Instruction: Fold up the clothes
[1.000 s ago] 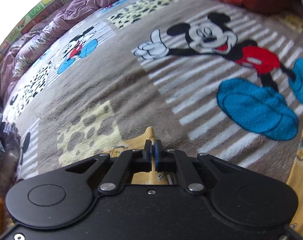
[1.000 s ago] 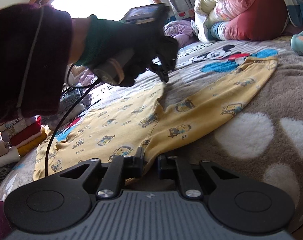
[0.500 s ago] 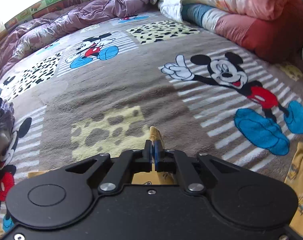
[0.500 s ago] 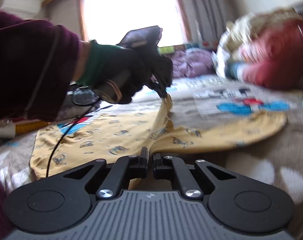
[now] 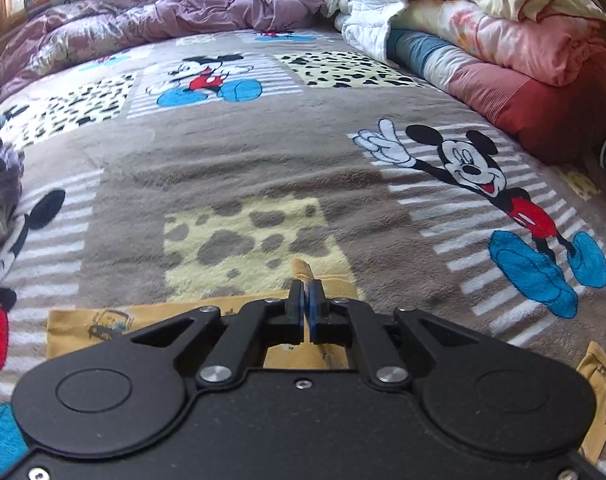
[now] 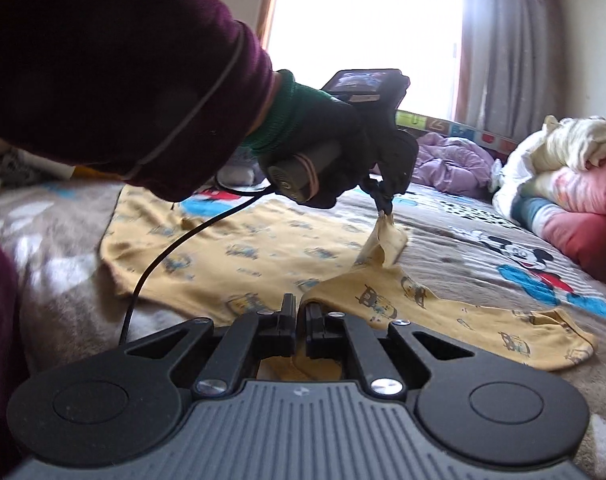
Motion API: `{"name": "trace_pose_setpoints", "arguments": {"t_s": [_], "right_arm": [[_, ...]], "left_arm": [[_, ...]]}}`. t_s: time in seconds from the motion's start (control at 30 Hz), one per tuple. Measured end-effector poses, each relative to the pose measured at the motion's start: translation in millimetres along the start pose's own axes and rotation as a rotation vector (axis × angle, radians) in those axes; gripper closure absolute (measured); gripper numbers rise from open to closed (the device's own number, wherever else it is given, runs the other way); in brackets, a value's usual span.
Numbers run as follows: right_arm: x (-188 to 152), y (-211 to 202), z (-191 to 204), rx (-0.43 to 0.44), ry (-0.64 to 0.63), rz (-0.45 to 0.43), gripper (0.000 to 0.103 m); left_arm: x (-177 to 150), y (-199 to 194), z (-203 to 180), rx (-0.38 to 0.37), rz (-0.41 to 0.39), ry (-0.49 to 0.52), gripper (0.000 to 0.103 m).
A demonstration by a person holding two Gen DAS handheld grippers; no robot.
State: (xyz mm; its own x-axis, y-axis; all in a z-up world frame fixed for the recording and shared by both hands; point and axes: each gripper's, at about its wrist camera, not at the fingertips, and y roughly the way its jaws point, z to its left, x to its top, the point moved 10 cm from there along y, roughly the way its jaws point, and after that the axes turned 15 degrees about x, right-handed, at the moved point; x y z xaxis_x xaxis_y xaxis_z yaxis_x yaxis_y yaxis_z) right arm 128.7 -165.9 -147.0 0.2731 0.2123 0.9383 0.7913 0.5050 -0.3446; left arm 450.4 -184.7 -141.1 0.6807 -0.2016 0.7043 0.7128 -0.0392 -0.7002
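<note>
Bedding fills both views: a brown cartoon-mouse blanket (image 5: 239, 152) covers the whole bed, and the yellow shirt (image 6: 271, 252) lies spread across it near the person. Compared with a second ago, one long edge of the shirt has come up off the blanket. The left gripper (image 6: 383, 206), held in a black-gloved hand (image 6: 335, 152), has a corner pinched tight and raised, so the cloth hangs from it in a small peak. The right gripper (image 6: 300, 312) has just narrowed onto the near hem; yellow fabric now sits pinched between its jaws, where before they stood a little apart around it. From the left wrist camera the view has swung from the blanket close below to the far end of the bed, with the pinched corner (image 5: 301, 270) poking out past the blue pads.

With two points of one edge gripped, the fold looks ready to begin; most of the task still lies ahead.

Beyond the shirt, a purple quilt (image 5: 175, 8) is crumpled along the far side and stacked pillows and quilts (image 5: 503, 40) sit at the right. A bright window (image 6: 363, 32) with a grey curtain (image 6: 507, 40) backs the room. A black cable (image 6: 171, 252) trails from the left gripper over the shirt.
</note>
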Motion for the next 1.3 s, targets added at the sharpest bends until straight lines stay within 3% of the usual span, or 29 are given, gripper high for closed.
{"name": "trace_pose_setpoints", "arguments": {"t_s": [0.37, 0.63, 0.8, 0.93, 1.07, 1.17, 1.3], "right_arm": [[-6, 14, 12, 0.034, -0.045, 0.054, 0.097], [-16, 32, 15, 0.062, -0.019, 0.124, 0.096], [-21, 33, 16, 0.065, -0.018, 0.122, 0.092], [-21, 32, 18, 0.055, -0.034, 0.119, 0.092], [-22, 31, 18, 0.045, -0.044, 0.115, 0.091], [-22, 30, 20, 0.038, -0.057, 0.113, 0.091], [-23, 30, 21, 0.03, -0.075, 0.112, 0.09]], "left_arm": [[-6, 11, 22, -0.067, -0.032, -0.097, 0.102], [-16, 8, 17, -0.055, -0.033, -0.015, 0.102], [-18, -41, -31, -0.141, -0.091, 0.161, 0.093], [-37, -101, -104, -0.313, -0.138, 0.35, 0.063], [-84, -151, -184, -0.42, -0.157, 0.582, 0.062], [-118, -164, -222, -0.407, -0.17, 0.712, 0.062], [-152, -162, -249, -0.291, -0.213, 0.865, 0.062]]}}
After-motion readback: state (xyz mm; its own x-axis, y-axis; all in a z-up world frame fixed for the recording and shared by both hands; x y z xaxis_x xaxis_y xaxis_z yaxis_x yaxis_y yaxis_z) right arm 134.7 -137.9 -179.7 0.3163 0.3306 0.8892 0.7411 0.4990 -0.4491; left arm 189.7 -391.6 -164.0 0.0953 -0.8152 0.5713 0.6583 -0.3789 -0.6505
